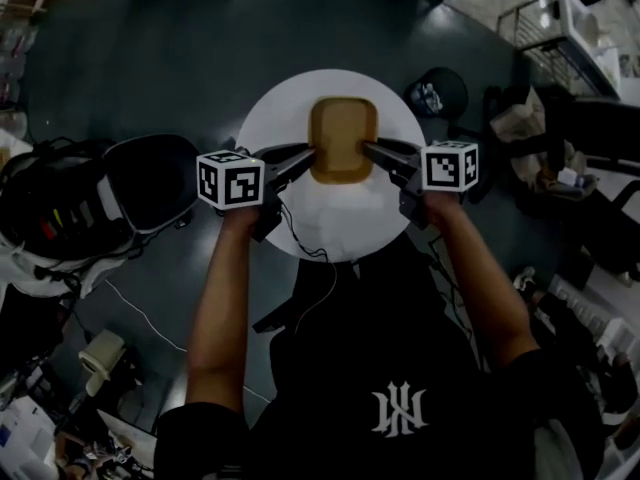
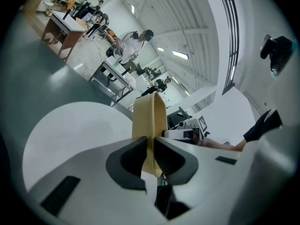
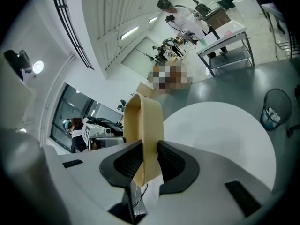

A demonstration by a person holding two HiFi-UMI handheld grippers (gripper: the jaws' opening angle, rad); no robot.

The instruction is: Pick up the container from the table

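Note:
A tan, rounded-rectangle container [image 1: 343,138] hangs lifted over the round white table [image 1: 330,230], held from both sides. My left gripper [image 1: 312,154] is shut on its left rim, and in the left gripper view the dark pads [image 2: 136,156] pinch the thin tan wall [image 2: 149,118]. My right gripper [image 1: 366,149] is shut on the opposite rim, where its pads [image 3: 171,162] clamp the container's wall [image 3: 146,121]. Each gripper view shows the other gripper beyond the container: the right one [image 2: 193,129] and the left one [image 3: 97,131].
A thin black cable [image 1: 300,236] trails over the table's near edge. A dark chair with a bag [image 1: 120,193] stands at the left, and a black bin [image 1: 437,93] at the table's far right. Shelving [image 1: 570,18] fills the top right. People work at distant benches [image 2: 131,43].

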